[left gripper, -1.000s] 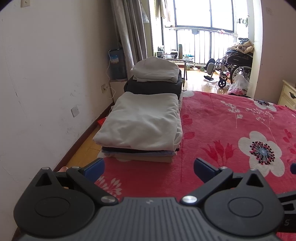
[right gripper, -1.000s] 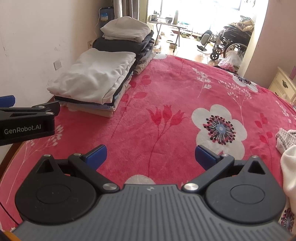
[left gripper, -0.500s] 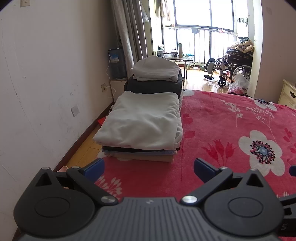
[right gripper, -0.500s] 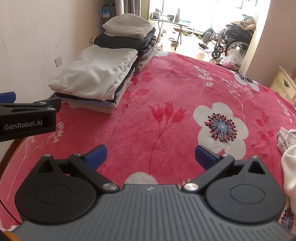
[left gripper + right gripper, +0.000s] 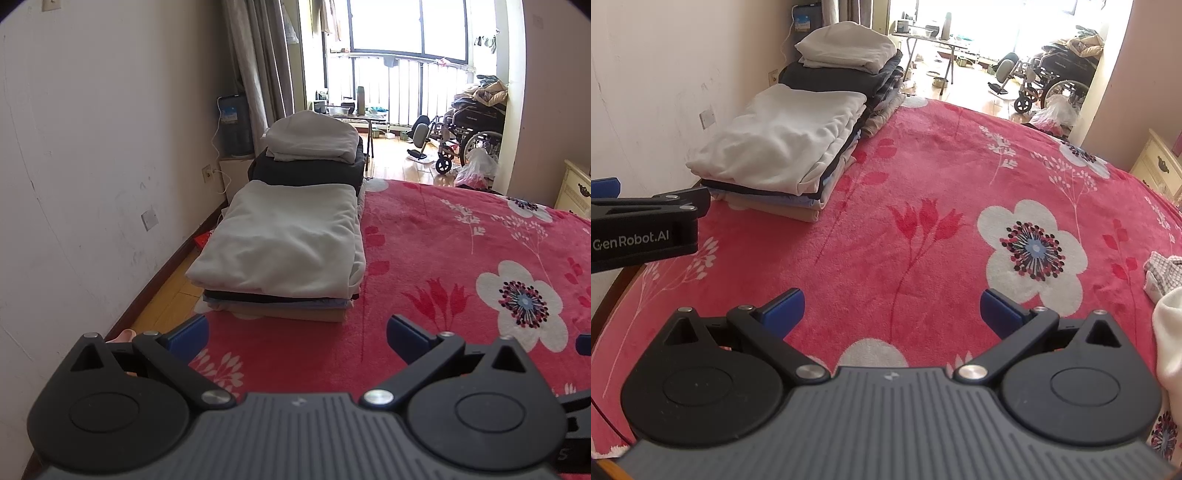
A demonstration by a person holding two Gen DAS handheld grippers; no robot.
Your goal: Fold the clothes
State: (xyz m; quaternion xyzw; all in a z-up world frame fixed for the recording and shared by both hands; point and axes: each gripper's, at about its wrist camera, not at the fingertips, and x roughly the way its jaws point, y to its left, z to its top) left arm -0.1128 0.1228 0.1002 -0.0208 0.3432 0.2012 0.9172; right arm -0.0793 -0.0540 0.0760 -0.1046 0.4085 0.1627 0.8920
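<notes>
Your folded clothes sit in two stacks along the wall-side edge of the bed: the near stack [image 5: 280,258] is topped by a white garment over dark, pale blue and tan layers, and the far stack [image 5: 310,158] just behind it carries a cream piece on a dark one. Unfolded pieces lie at the right edge of your right wrist view, a checked cloth [image 5: 1165,269] and, nearer you, a cream garment [image 5: 1169,343]. The red floral blanket [image 5: 923,236] between them is bare. Your left gripper [image 5: 297,334] is spread wide with nothing between its blue pads, hovering short of the near stack. Your right gripper [image 5: 891,312] is likewise wide and empty, above the middle of the blanket. Past the bed's foot, a wheelchair [image 5: 469,136] stands by the bright window.
</notes>
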